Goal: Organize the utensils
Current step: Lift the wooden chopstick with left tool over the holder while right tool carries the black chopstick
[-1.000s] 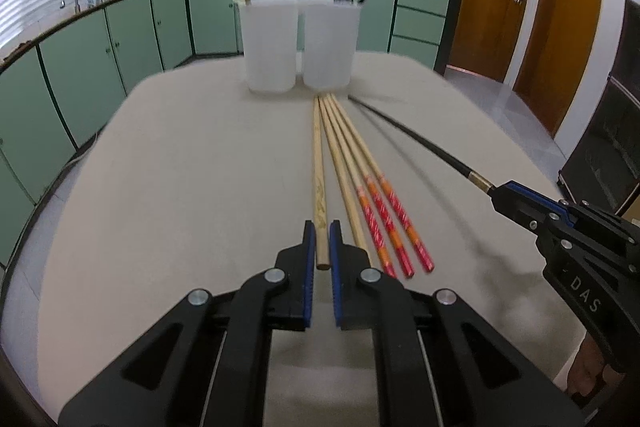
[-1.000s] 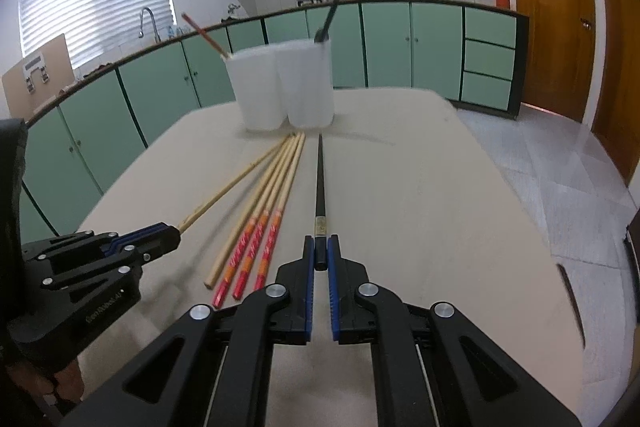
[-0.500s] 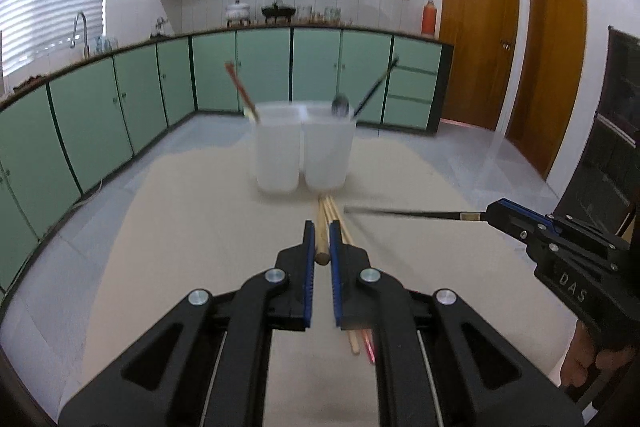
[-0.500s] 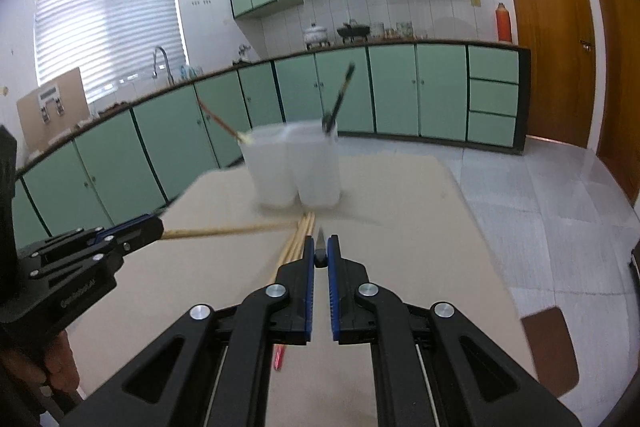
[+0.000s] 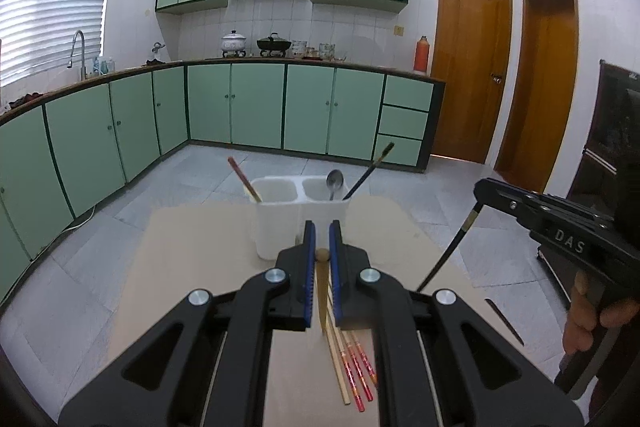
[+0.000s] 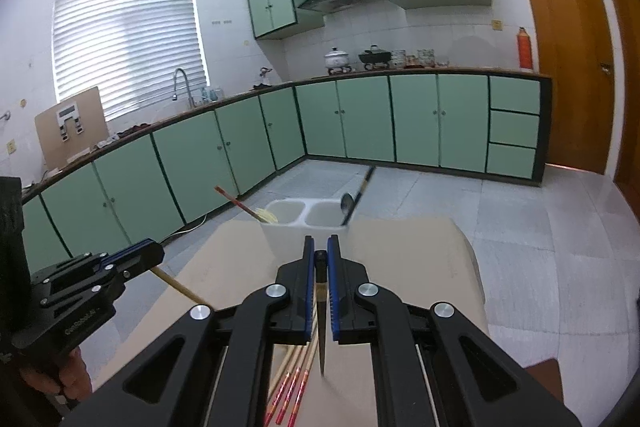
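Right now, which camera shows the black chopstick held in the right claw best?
The left wrist view: the black chopstick hangs side-on from the right claw, its length and gold band visible. The right wrist view sees it foreshortened, pinched between that claw's fingers, tip pointing down.

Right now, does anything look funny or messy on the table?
A little. Several chopsticks lie loose on the table instead of standing in the white holder. Nothing looks spilled or broken.

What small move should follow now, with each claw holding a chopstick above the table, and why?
Probably carry both forward over the white holder: the left claw grips a plain wooden chopstick and the right claw a black chopstick, both hanging tip-down short of its compartments.
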A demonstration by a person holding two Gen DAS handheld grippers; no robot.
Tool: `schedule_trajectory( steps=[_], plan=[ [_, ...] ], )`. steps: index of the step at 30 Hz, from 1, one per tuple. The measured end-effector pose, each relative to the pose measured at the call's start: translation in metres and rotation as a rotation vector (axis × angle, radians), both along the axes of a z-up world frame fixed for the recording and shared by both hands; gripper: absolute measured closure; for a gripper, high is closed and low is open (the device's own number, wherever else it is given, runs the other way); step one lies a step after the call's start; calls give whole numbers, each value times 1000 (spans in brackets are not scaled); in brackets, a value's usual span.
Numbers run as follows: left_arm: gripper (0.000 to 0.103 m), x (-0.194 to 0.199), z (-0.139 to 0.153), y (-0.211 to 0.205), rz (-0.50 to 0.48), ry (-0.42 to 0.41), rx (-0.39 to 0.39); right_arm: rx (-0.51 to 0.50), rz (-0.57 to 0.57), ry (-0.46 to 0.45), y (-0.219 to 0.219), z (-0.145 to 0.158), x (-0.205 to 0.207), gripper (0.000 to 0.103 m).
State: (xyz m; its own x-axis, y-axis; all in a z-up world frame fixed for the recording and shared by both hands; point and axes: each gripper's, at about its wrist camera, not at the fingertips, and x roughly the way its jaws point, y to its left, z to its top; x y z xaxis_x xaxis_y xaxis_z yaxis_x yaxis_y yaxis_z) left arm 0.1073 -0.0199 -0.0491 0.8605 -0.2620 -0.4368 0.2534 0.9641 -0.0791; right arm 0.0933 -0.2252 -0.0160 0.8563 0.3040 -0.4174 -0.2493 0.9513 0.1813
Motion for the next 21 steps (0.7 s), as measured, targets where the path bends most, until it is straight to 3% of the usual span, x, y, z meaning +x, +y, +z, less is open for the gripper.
schedule_trajectory(
  steps=[8,21],
  plan=[
    [97,-2,23,7,-8,-37,-24,0,45,-41,3,25,8,97],
    [97,35,96,2,29,-244,-22,15,16,-217,5,97,65,97]
  ],
)
